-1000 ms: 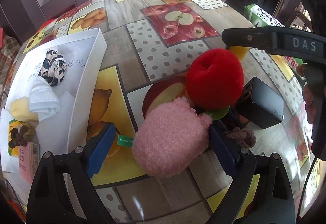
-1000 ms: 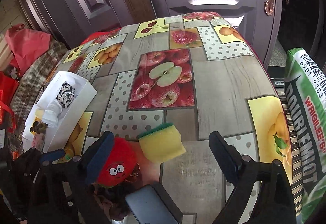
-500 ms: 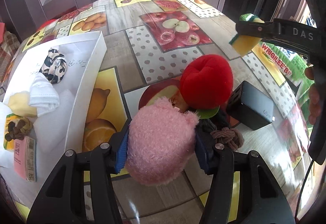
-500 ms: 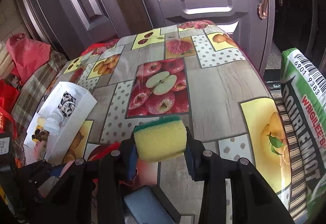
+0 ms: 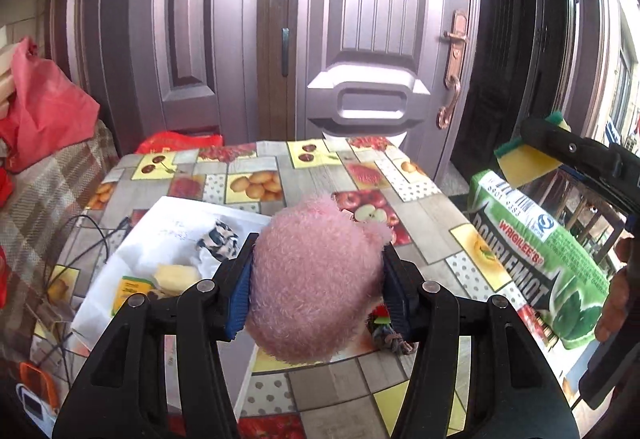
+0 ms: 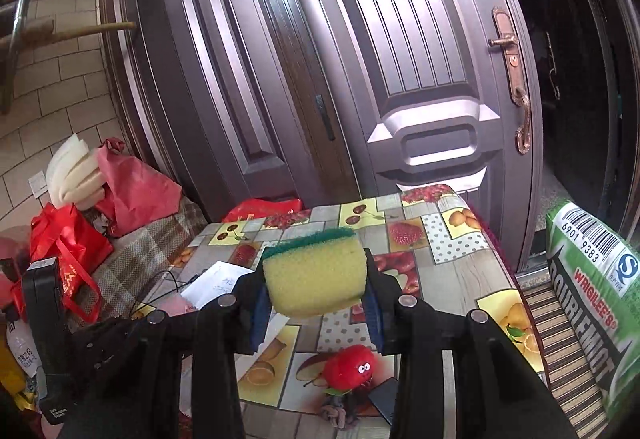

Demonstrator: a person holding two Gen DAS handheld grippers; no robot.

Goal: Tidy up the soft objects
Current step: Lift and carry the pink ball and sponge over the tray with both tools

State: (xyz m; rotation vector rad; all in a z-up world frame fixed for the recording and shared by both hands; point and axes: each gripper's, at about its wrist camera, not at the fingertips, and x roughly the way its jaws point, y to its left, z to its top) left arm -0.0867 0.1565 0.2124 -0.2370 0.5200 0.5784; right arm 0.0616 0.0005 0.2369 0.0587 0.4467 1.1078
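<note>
Pink plush toy (image 5: pixel 316 279) sits clamped between the blue pads of the left claw (image 5: pixel 316 289), held up above the desk (image 5: pixel 436 239) with the claw tipped somewhat downward toward the fruit-print oilcloth; the pads dent its fuzzy sides, so the grip is firm on a fairly wide body; the toy is roundish, its longer side running from the claw forward, with a small fuzzy nub at its far upper right. Below and left of it on the desk lies a white paper bag (image 5: pixel 168 235), flat, with a black-and-white patterned cloth bundle (image 5: pixel 218 239) and a pale yellow soft piece (image 5: pixel 176 277) on it.

The right claw (image 6: pixel 316 299) is raised too, pointing more nearly level toward the door (image 6: pixel 360 79); its jaws are drawn in tight on a yellow sponge (image 6: pixel 316 279) with a green scouring layer; the sponge lies crosswise, its long axis spanning pad to pad, the green layer on top and toward the far side. In the left wrist view the same sponge shows at upper right, high above the desk edge. On the desk beneath sits a red plush apple (image 6: pixel 352 365) with googly eyes, facing the camera, beside a knotted rope piece (image 6: pixel 340 413) and a dark box (image 6: pixel 386 401). A green Doublemint cushion (image 6: pixel 592 299) stands at the right of the desk.
</note>
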